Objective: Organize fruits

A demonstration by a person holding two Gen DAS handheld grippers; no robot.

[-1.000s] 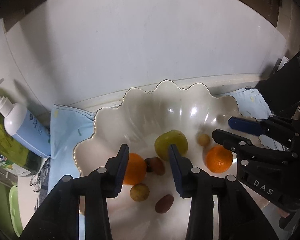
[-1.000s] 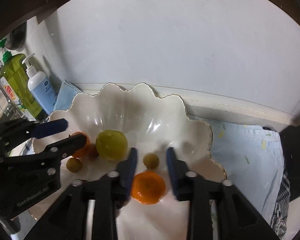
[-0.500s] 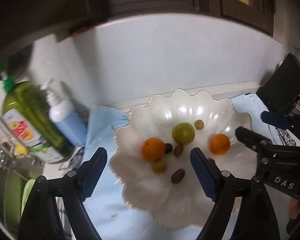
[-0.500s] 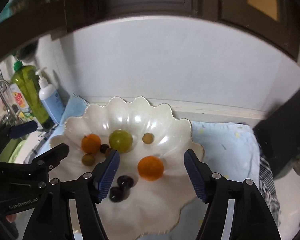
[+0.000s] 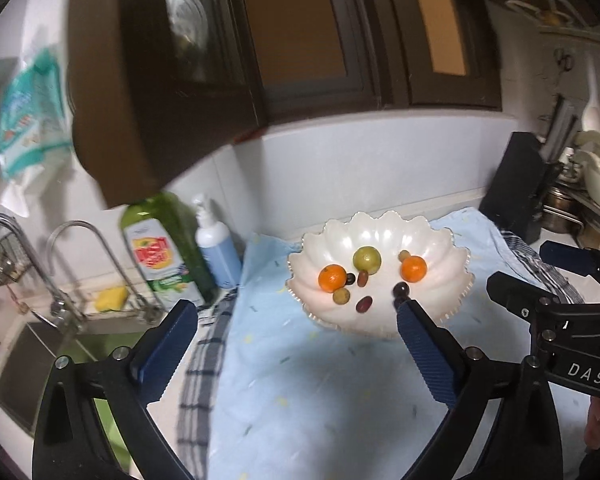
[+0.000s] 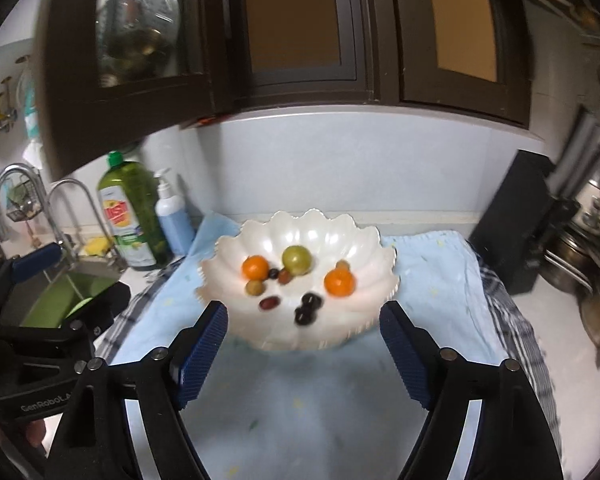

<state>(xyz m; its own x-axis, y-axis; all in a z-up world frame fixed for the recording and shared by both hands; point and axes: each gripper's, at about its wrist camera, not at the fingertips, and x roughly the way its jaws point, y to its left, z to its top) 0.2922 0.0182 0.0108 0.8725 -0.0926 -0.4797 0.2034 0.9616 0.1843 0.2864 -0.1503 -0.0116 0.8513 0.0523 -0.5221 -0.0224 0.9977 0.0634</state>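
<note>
- Left gripper [image 5: 296, 322] hangs over the blue cloth [image 5: 320, 384], jaws opening wide, nothing between the pads.
- Right gripper [image 6: 303, 326] sits short of the bowl [image 6: 328, 228], jaws opening too, gripping nothing; the bowl's near rim shows between the pads.
- Bowl rests on the cloth, near the back wall.
- Inside: one orange [image 6: 255, 267] on the left, another orange [image 6: 339, 282] on the right, well apart.
- Green fruit [image 6: 296, 259] sits between them, toward the back.
- Small dark and olive fruits lie scattered toward the front; exact kinds are too blurred to tell.
- Green bottle [image 6: 130, 216] and pump bottle [image 6: 172, 216] stand left of the cloth, by the sink [image 6: 66, 292].
</note>
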